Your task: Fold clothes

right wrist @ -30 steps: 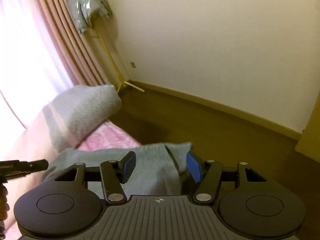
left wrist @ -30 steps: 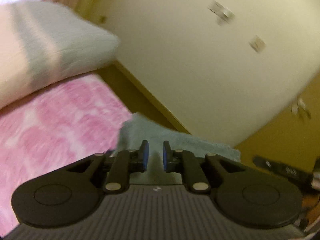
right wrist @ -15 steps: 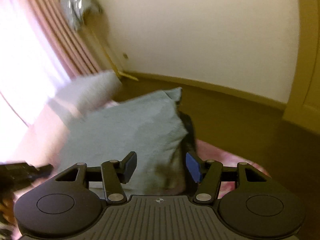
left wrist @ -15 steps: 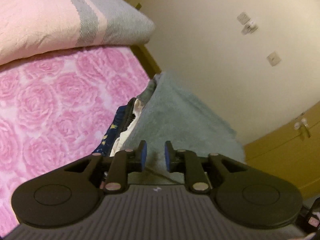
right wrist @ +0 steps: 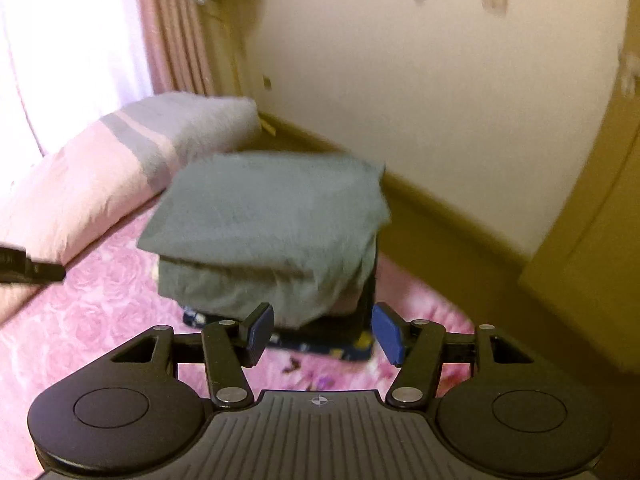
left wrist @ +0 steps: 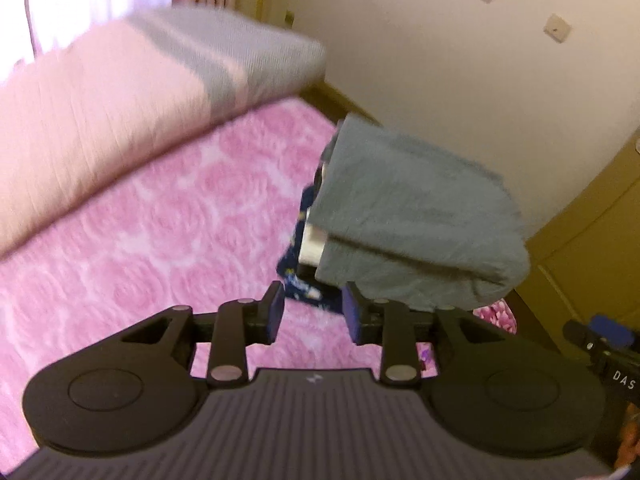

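The folded grey garment [left wrist: 416, 216] sits atop a small stack of folded clothes [left wrist: 308, 248] on the pink rose bedspread [left wrist: 160, 240], near the striped pillow [left wrist: 140, 92]. Left gripper [left wrist: 312, 312] and right gripper [right wrist: 322, 332] hover just short of the stack, jaws released, empty. This fold looks done; next likely calls for fetching another garment.

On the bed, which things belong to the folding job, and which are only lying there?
Job:
- grey cloth, folded, on top of the stack
- dark blue garment underneath
- white garment in between

Only lying there:
- pink and grey pillow
- pink bedspread
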The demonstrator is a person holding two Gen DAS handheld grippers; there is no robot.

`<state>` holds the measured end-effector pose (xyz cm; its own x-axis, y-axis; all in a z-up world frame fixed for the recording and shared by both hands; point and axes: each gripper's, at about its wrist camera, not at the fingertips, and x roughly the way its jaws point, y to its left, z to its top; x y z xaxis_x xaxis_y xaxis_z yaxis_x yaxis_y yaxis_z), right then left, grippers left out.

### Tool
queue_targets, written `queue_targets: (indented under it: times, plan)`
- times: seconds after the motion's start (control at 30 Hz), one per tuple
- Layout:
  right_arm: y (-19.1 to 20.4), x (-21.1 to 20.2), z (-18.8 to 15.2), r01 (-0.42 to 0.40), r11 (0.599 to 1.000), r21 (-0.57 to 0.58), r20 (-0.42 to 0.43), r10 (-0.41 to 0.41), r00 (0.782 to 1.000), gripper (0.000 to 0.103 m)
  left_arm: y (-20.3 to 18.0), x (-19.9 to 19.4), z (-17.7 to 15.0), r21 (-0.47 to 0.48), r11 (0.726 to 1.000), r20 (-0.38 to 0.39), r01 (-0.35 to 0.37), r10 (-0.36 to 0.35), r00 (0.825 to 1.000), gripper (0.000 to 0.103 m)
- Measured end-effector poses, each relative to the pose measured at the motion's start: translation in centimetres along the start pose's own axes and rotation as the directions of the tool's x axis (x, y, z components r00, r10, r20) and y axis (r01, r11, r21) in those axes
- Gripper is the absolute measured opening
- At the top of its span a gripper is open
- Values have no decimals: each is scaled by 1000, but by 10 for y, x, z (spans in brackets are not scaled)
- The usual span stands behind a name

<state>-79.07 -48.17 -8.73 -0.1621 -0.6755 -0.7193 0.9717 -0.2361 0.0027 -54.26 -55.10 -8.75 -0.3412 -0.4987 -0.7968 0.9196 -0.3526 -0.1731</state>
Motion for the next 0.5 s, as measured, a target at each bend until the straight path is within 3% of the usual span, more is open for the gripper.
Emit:
queue_targets:
  times: [0.13, 0.5]
  plan:
    - [20, -35, -2, 48, 999, -24, 23, -48, 999, 59, -10, -41, -9, 77, 996, 33, -45, 42, 999, 32]
    - [50, -118, -46, 43, 998, 43, 64, -45, 997, 59, -16, -125, -60, 171, 985, 78, -35, 22, 997, 33]
